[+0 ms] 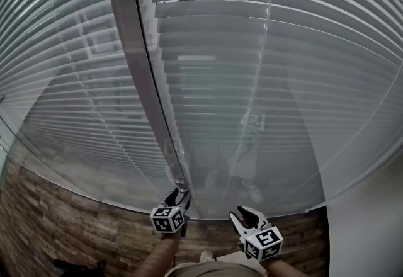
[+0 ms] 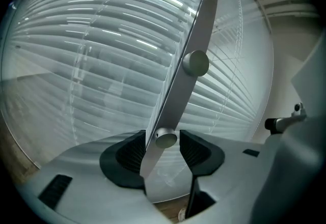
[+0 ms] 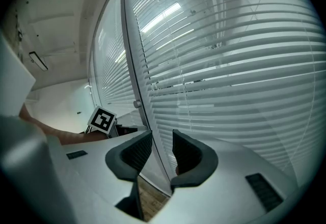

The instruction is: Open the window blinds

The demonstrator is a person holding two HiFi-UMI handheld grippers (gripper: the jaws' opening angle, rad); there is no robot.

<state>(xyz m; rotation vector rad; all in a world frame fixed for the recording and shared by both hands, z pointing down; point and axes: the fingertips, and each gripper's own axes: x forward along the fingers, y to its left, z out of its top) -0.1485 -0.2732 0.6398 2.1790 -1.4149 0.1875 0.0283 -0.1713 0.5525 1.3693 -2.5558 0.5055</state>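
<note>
White slatted blinds point(image 1: 252, 80) hang behind glass, divided by a grey metal upright point(image 1: 135, 80). Two round metal knobs sit on the upright: an upper knob point(image 2: 195, 63) and a lower knob point(image 2: 165, 138). My left gripper point(image 2: 163, 141) reaches to the foot of the upright point(image 1: 177, 194). Its jaws are open, with the lower knob between the pads and a small gap on each side. My right gripper point(image 1: 245, 213) hovers to the right, near the glass. In its own view the right gripper point(image 3: 162, 141) has its jaws close together and holds nothing.
Wood-plank floor point(image 1: 56, 219) runs below the window. A white wall point(image 1: 371, 225) closes the right side. A dark object point(image 1: 75, 265) lies on the floor at lower left. The left gripper's marker cube point(image 3: 102, 120) shows in the right gripper view.
</note>
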